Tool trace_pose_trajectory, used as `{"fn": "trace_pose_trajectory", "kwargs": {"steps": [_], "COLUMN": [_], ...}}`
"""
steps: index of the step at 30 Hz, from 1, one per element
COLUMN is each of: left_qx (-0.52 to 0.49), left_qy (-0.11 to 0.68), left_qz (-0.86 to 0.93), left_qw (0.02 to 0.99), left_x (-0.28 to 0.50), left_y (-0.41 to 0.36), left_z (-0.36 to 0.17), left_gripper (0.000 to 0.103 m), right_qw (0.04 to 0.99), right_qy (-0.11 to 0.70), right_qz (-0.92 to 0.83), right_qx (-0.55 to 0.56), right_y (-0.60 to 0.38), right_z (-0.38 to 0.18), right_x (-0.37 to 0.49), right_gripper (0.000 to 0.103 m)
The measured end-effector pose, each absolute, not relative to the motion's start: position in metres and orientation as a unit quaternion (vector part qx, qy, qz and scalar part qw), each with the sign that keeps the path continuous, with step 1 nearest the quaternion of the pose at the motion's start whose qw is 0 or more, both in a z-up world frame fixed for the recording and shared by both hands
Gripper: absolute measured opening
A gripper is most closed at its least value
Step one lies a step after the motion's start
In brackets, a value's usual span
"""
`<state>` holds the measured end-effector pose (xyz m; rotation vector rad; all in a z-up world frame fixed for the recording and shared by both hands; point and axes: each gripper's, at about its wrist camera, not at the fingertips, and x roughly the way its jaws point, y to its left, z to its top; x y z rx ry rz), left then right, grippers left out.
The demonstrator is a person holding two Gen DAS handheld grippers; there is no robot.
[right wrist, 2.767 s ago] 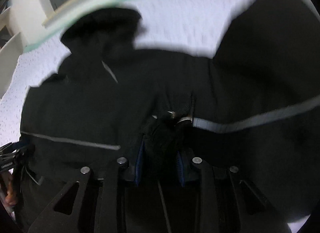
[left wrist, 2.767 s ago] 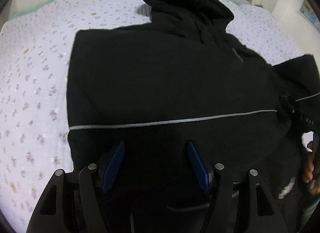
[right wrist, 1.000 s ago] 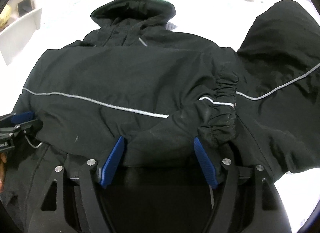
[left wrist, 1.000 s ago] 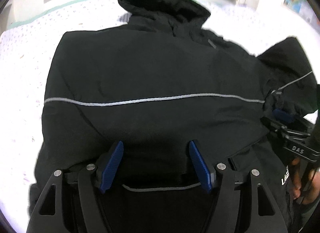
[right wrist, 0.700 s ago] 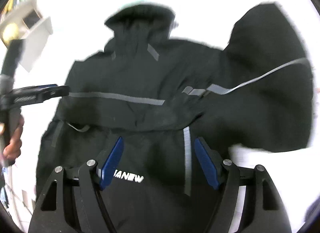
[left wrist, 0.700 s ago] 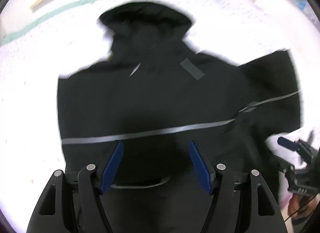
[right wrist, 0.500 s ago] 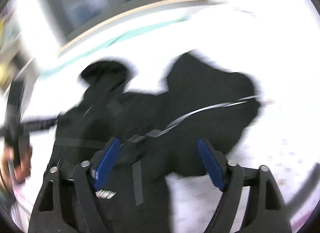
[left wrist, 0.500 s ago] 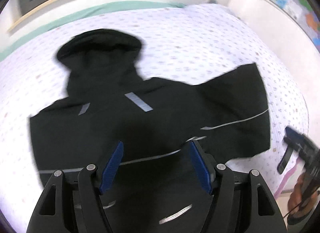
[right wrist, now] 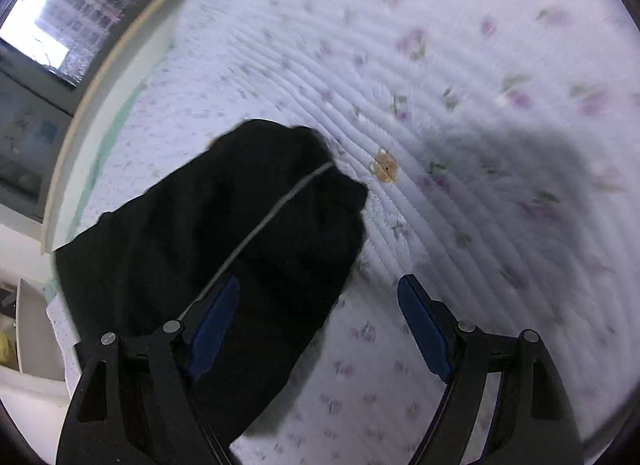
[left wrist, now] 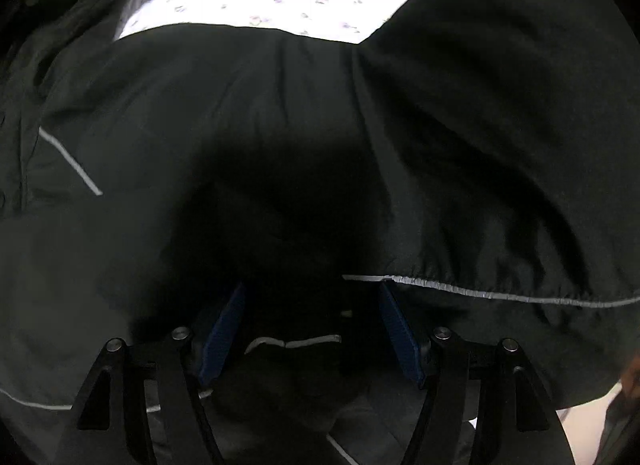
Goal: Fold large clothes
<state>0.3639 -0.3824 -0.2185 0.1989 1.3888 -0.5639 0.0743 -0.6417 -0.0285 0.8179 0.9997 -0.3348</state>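
Note:
A large black jacket (left wrist: 224, 117) with thin grey reflective stripes lies on a bed and fills the left wrist view. Its right sleeve (left wrist: 500, 145) spreads out at the right. My left gripper (left wrist: 310, 301) is open, low over the jacket's dark middle, with a folded cuff between its blue pads. In the right wrist view the end of the outstretched sleeve (right wrist: 248, 233) lies on the bedspread. My right gripper (right wrist: 320, 297) is open above it, the left pad over the sleeve, the right pad over bare bedspread.
The bed has a white quilted bedspread (right wrist: 460, 85) with small purple flowers. A small tan spot (right wrist: 385, 166) lies just beyond the sleeve end. A window (right wrist: 52, 33) and wooden bed edge (right wrist: 100, 77) are at the far left. Shelves (right wrist: 24, 341) stand at lower left.
Both grippers stayed open and swung to the right. The left one dropped close over the jacket's right side. The right one moved out over the end of the right sleeve.

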Motion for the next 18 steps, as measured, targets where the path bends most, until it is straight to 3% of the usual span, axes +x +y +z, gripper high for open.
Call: {"fn": "trace_pose_trajectory", "kwargs": {"steps": [7,8,9,10,11,15,18], "left_qx": [0.106,0.112,0.116,0.121,0.125,0.114,0.095], "left_qy": [0.625,0.622,0.619,0.616,0.614,0.605,0.580], "left_qz": [-0.280,-0.281,-0.281,-0.281,-0.281,-0.297,-0.324], "left_qw": [0.721,0.722,0.724,0.725,0.727,0.730,0.741], "left_x": [0.365,0.364,0.363,0.361,0.357,0.345,0.338], "left_y": [-0.383,-0.385,-0.384,-0.386,-0.388,-0.393,-0.397], "left_z": [-0.219,-0.219,-0.219,-0.218,-0.217,-0.196,-0.163], "left_gripper": [0.071,0.071,0.071,0.071,0.071,0.069,0.069], "right_qw": [0.778,0.783,0.791,0.796,0.795,0.825,0.852], "right_qy": [0.449,0.451,0.457,0.460,0.476,0.470,0.419], "right_qz": [-0.185,-0.185,-0.177,-0.163,-0.139,-0.147,-0.177], "right_qx": [0.398,0.386,0.367,0.358,0.349,0.278,0.260], "right_y": [-0.649,-0.644,-0.637,-0.632,-0.624,-0.605,-0.614], "right_z": [-0.068,-0.069,-0.068,-0.069,-0.070,-0.035,0.024], "right_x": [0.119,0.127,0.136,0.143,0.151,0.145,0.105], "right_gripper": [0.090,0.086,0.049,0.023,0.016,0.013,0.013]}}
